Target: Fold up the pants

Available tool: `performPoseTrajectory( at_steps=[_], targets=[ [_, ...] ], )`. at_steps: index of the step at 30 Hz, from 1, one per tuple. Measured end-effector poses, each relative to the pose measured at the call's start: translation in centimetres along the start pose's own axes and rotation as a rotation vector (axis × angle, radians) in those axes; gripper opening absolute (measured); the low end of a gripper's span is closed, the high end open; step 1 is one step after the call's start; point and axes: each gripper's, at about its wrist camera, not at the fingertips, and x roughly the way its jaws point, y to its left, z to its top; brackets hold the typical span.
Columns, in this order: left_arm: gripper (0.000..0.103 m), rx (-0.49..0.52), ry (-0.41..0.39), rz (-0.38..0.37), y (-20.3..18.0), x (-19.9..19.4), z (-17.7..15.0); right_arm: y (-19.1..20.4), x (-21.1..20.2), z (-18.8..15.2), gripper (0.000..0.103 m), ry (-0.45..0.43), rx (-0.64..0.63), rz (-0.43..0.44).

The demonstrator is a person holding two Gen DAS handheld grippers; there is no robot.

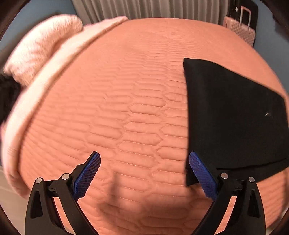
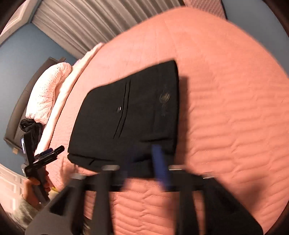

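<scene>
Left tongs (image 1: pixel 144 173) spread wide, holding nothing, blue pads just off the near corner of the pants (image 1: pixel 233 115). Right tongs (image 2: pixel 144 162) motion-blurred; gap between the fingers looks narrow, can't tell for sure. Pants lie on the bed (image 1: pixel 117 108) as a compact black rectangle, pocket side up; the fold looks done or nearly so, maybe a final tidy left. Coral quilted cover, pink pillow (image 1: pixel 41 47), grey curtains (image 1: pixel 153 9), blue walls, pink suitcase (image 1: pixel 240 30).

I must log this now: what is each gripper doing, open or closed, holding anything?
Left gripper: open, holding nothing, beside the folded pants.
Right gripper: too blurred to tell.
</scene>
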Motion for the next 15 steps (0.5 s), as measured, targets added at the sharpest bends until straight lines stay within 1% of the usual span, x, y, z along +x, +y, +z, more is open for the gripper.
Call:
performPoseTrajectory(
  at_steps=[1,2,3,4,5,6,7,8,9,10,12,14,15],
  targets=[
    [0.098,-0.035,0.015,-0.051,0.2,0.3,0.3,0.6,-0.2,0.5,0.093,-0.008,0.007,-0.011],
    [0.098,-0.069,0.02,-0.111,0.2,0.7,0.6,-0.5,0.1,0.7,0.093,-0.001,0.026,0.005],
    [0.098,-0.08,0.021,-0.137,0.0,1.0,0.8,1.6,1.6,0.8,0.093,0.008,0.048,0.014],
    [0.098,-0.096,0.021,-0.147,-0.3,1.3,1.4,2.1,2.9,1.4,0.092,0.017,0.083,0.018],
    [0.098,-0.11,0.011,-0.174,-0.4,1.8,2.1,2.5,3.9,2.1,0.092,0.024,0.113,0.037],
    [0.098,-0.115,0.009,-0.2,-1.0,1.9,2.2,2.1,5.1,2.0,0.092,0.048,0.149,0.089],
    [0.098,-0.115,0.033,-0.232,-1.4,2.7,2.3,1.9,6.4,1.7,0.091,0.077,0.184,0.128],
    [0.098,-0.116,0.073,-0.259,-1.8,3.7,2.4,1.7,7.6,1.7,0.082,0.11,0.207,0.181],
    [0.098,-0.129,0.081,-0.287,-2.2,4.1,2.4,2.6,8.8,2.6,0.078,0.116,0.203,0.2],
    [0.098,-0.155,0.091,-0.343,-2.3,4.8,2.4,3.2,9.0,2.5,0.078,0.096,0.172,0.195],
    [0.098,-0.159,0.108,-0.338,-2.9,5.7,2.6,4.0,9.4,2.6,0.078,0.087,0.144,0.196],
    [0.098,-0.115,0.115,-0.306,-3.9,6.4,2.9,4.2,9.9,2.7,0.077,0.074,0.176,0.186],
    [0.098,-0.092,0.116,-0.293,-4.4,6.6,2.9,4.3,10.3,2.8,0.072,0.072,0.169,0.15]
  ],
)
